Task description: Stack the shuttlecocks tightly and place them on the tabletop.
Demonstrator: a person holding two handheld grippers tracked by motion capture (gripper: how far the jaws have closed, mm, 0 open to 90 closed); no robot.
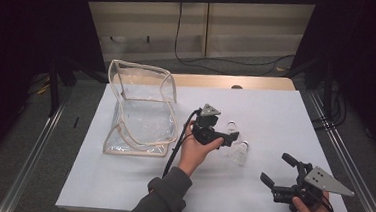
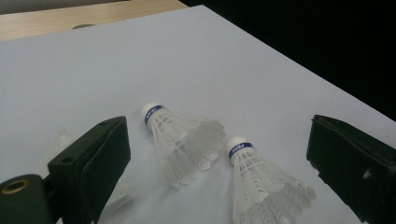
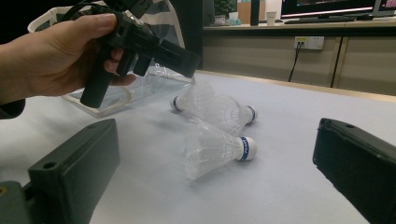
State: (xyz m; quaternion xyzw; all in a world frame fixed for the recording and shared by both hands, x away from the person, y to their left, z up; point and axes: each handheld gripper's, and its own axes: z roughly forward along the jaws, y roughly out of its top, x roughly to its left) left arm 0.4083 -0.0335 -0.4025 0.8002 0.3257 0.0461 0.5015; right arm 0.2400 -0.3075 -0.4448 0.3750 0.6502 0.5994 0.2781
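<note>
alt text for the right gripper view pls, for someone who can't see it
Three white shuttlecocks lie on their sides on a white table, the nearest shuttlecock framed between the right gripper's open black jaws. Behind, a hand holds the left gripper above the other two shuttlecocks, beside a clear zip pouch.

High view looks down from above; both gripper views sit low, close, sharing shuttlecocks [image 2: 182, 140] on table [image 1: 275, 117].

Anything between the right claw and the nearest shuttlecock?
No. Bare white table lies between the right claw and the nearest shuttlecock, in the right gripper view.
</note>
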